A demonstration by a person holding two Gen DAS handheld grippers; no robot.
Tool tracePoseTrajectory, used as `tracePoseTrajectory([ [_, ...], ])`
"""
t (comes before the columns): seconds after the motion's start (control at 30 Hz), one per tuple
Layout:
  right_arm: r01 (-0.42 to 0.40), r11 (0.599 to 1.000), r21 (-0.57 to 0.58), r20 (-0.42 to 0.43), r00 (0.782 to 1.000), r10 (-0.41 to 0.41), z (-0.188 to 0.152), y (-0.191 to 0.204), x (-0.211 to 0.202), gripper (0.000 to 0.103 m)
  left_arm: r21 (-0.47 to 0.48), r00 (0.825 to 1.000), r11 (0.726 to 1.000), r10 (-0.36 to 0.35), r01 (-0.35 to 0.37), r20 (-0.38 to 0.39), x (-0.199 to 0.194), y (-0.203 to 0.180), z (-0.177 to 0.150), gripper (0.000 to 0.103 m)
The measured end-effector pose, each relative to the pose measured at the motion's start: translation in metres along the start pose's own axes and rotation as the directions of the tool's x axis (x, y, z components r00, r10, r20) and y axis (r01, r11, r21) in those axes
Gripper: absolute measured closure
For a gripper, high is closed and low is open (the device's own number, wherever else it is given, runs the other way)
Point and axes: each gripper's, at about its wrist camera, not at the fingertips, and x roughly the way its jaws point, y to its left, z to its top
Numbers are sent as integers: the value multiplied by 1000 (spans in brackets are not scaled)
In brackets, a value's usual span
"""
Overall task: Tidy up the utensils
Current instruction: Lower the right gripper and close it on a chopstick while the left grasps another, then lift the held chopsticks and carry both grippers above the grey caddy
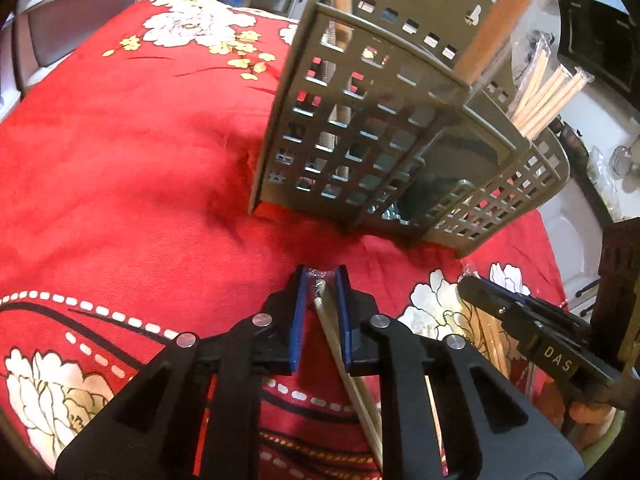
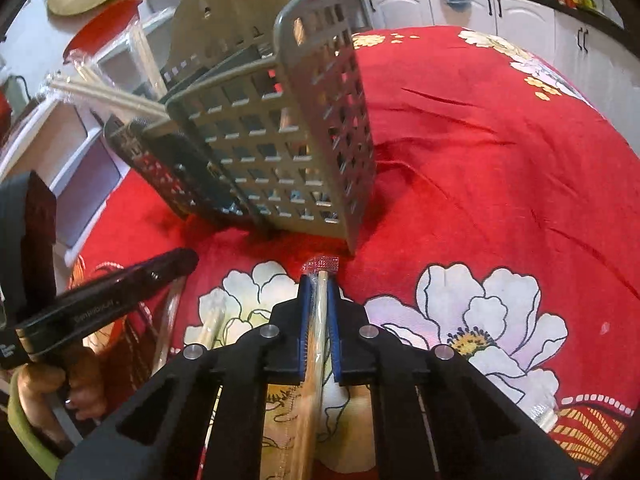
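The red flowered tablecloth (image 1: 120,160) fills most of both views. On it, in the upper middle of each frame, stands the grey lattice utensil holder (image 1: 360,128), with several compartments. Wrapped chopsticks (image 1: 540,96) already stick out of one compartment at the upper right of the left wrist view, and two wooden handles rise from the others.

The step in hand, as I judge it, is to lift two more pairs and drop them into the holder. To do it well, each pair should be raised until it is clear of the cloth, turned nearly upright, and its lower end led over the rim of the compartment that already has chopsticks before release. The sticks are long and held near one end, so they can swing; a slow lift is better.

Both grippers point down at a slant toward the cloth, just in front of the holder's base. The left gripper (image 1: 323,280) is clamped on a wrapped chopstick pair (image 1: 340,360), which runs to the bottom of the frame. The right gripper (image 2: 319,280) is clamped on another wrapped chopstick pair (image 2: 316,344), with the crimped end of the wrapper just past its tips. More wrapped pairs (image 2: 212,328) lie on the cloth between the two grippers.
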Motion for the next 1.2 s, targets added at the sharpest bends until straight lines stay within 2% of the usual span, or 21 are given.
tracePoseTrajectory([
  [0.47,-52,998,-23,104,993,54,1,24,-44,95,-20,990,1000,-19,22,137,-53,6,0,100],
  [0.9,-91,992,-85,209,972,107,6,57,-87,95,-6,958,999,-45,49,283,-119,-1,-3,100],
  [1.2,-106,987,-119,253,958,133,11,72,-105,97,2,938,998,-57,59,343,-146,-2,-1,100],
])
